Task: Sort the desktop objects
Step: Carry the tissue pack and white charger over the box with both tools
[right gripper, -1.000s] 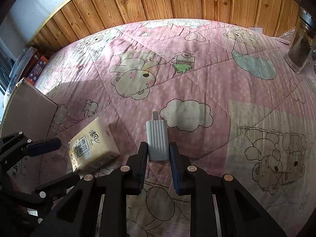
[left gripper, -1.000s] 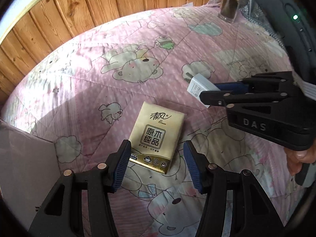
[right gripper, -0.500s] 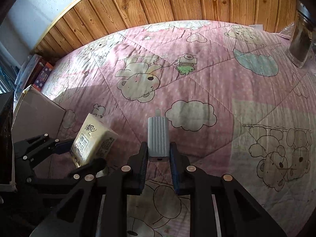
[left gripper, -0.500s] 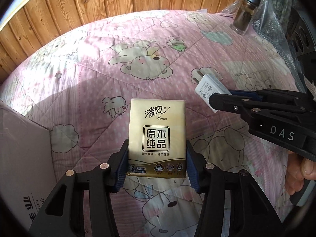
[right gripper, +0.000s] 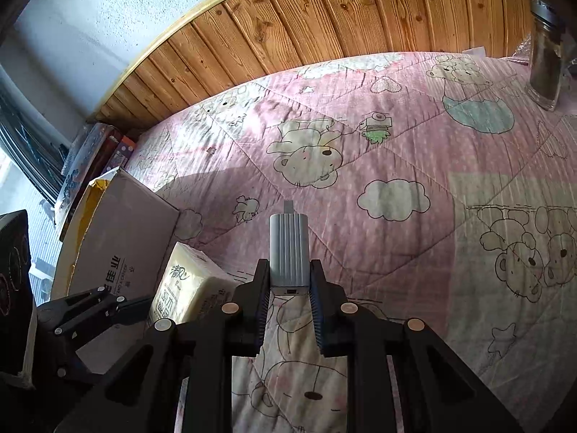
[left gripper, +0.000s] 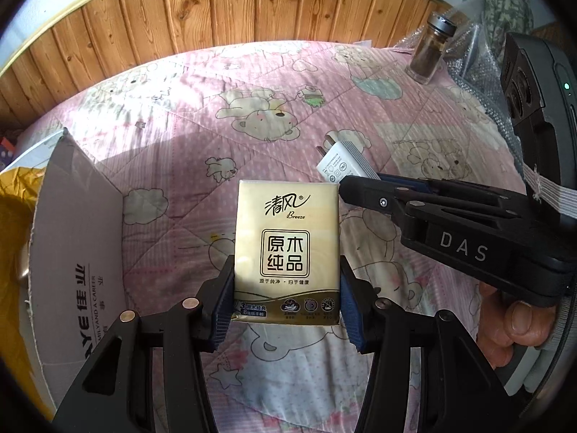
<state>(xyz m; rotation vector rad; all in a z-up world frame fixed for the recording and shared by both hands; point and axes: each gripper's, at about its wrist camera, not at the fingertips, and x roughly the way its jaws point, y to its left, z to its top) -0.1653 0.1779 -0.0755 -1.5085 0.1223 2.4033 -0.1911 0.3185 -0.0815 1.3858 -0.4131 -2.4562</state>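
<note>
Left wrist view: gold tissue pack (left gripper: pixel 286 252) printed "清风 Breeze" and "原木纯品", clamped between blue pads of the left gripper (left gripper: pixel 286 299), jaws having just closed on it, raised off the pink bear-print quilt (left gripper: pixel 180 166). Right gripper (left gripper: pixel 364 189) marked "DAS", clamped on a white charger (left gripper: pixel 342 164) (fine print unreadable). Cardboard box (left gripper: pixel 83 252) at quilt's left edge, lettering partly cut off, possibly "YE佳业". Glass jar (left gripper: pixel 429 54) near far right corner.

Right wrist view: ribbed grey-white charger (right gripper: pixel 289 249), port end facing the camera, pinched in right gripper (right gripper: pixel 289 288).
</note>
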